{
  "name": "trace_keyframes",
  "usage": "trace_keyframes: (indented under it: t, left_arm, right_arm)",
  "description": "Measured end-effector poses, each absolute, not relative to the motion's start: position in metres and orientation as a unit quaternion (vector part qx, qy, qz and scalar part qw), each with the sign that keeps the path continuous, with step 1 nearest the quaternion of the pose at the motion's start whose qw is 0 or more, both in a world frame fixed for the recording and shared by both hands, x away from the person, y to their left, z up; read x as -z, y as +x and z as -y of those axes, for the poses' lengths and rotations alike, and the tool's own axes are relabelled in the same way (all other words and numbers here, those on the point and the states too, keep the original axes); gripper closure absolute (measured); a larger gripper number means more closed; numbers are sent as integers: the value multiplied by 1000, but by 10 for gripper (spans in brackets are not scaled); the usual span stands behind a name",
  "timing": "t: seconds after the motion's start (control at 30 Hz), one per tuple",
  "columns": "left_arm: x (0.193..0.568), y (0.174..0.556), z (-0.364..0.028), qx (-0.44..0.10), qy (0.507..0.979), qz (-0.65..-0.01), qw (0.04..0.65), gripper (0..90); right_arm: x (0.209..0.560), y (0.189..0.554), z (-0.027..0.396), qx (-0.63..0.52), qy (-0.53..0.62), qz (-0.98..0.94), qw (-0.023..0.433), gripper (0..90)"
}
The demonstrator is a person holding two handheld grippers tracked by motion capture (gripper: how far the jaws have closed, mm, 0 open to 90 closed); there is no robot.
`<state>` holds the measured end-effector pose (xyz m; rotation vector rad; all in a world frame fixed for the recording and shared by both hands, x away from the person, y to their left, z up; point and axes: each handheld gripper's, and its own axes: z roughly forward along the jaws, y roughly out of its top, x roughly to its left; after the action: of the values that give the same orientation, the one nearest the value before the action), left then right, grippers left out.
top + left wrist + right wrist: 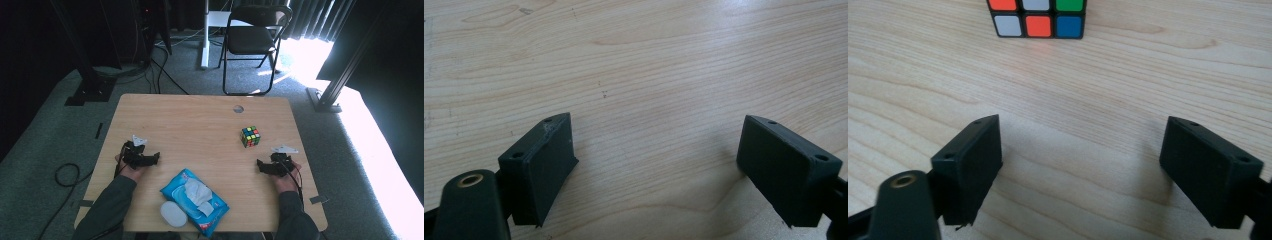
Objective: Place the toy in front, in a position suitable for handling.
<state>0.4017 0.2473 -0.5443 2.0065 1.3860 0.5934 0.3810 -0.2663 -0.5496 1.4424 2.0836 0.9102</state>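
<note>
Wooden, pale tabletop (200, 120) carries a multicoloured plastic puzzle cube (250, 136) towards its right edge, well short of the far edge. The right gripper (261, 165) rests near the right edge with jaws spread and nothing between them; in the right gripper view the cube (1037, 18) lies straight ahead, apart from the jaws. The left gripper (155, 158) sits near the left edge, likewise released over bare wood. A blue soft pack of wipes (195, 200) and a white oval lid (173, 214) lie at the near edge. The likely risk: a jaw tip nudges the smooth cube on approach, sliding or turning it, so the pads close on a corner and it pops free.
</note>
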Motion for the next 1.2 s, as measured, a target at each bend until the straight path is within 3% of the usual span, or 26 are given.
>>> trace_keyframes:
  t: [0.13,0.23,0.57,0.73,1.2]
  left_arm:
    - [544,402,-247,-225,759,-525,311,154]
    - [544,402,-247,-225,759,-525,311,154]
    - [544,402,-247,-225,759,-526,311,155]
    - [544,402,-247,-225,759,-526,311,154]
    - [544,402,-247,-225,758,-527,311,154]
  right_arm:
    - [550,381,266,-328,525,-752,225,175]
    - [550,382,265,-326,522,-757,219,126]
    - [549,381,263,-325,524,-756,219,142]
    - [545,380,258,-311,524,-759,231,214]
    - [529,379,243,-332,495,-769,231,268]
